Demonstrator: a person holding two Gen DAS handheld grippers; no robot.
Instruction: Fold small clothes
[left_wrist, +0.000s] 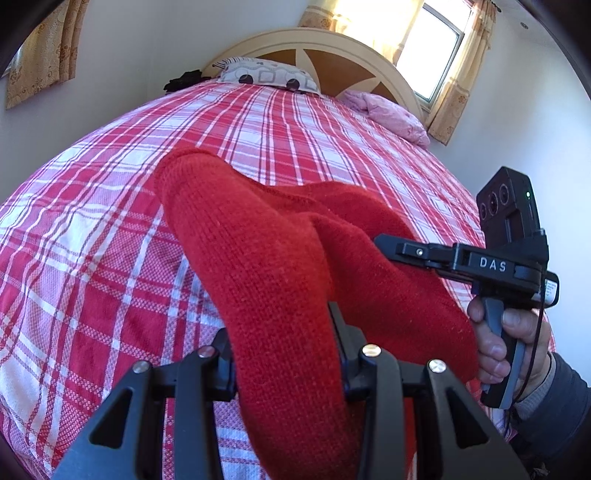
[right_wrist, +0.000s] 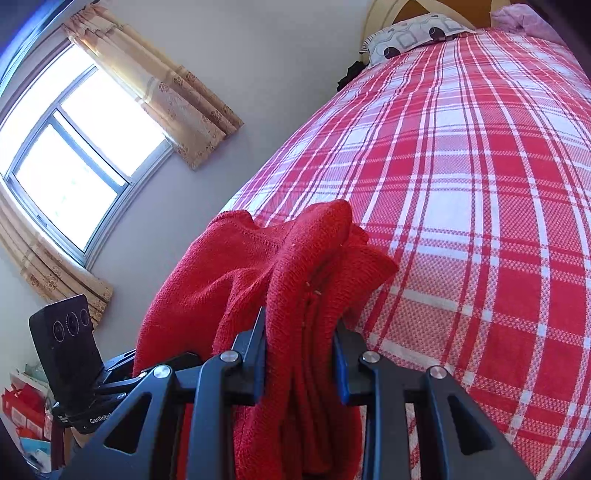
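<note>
From the left wrist: left gripper (left_wrist: 284, 347) at the bottom of the frame, jaws clenched on a thick bunch of the red knitted garment (left_wrist: 258, 251), which runs up and away between them and drapes over the bed (left_wrist: 110, 221) with its red and white checked cover. To the right, right gripper (left_wrist: 391, 245) seen side-on, black, its tip buried in the far fold of the same garment; a hand (left_wrist: 509, 343) in a dark sleeve wrapped around its handle. Further back, a patterned pillow (left_wrist: 266, 75) and a pink cloth (left_wrist: 391, 110) against the curved wooden headboard (left_wrist: 332, 51), and a bright window (left_wrist: 432, 44) with yellowish curtains. From the right wrist: right gripper (right_wrist: 301, 332) low in the frame, jaws grasping several gathered layers of the red knitted garment (right_wrist: 258, 266), the bundle standing up between them and spilling left. Checked bed (right_wrist: 480, 184) stretching off to the right, the garment at its near edge. Left gripper's camera housing (right_wrist: 68, 339) at lower left, below another sunlit window (right_wrist: 74, 147).
</note>
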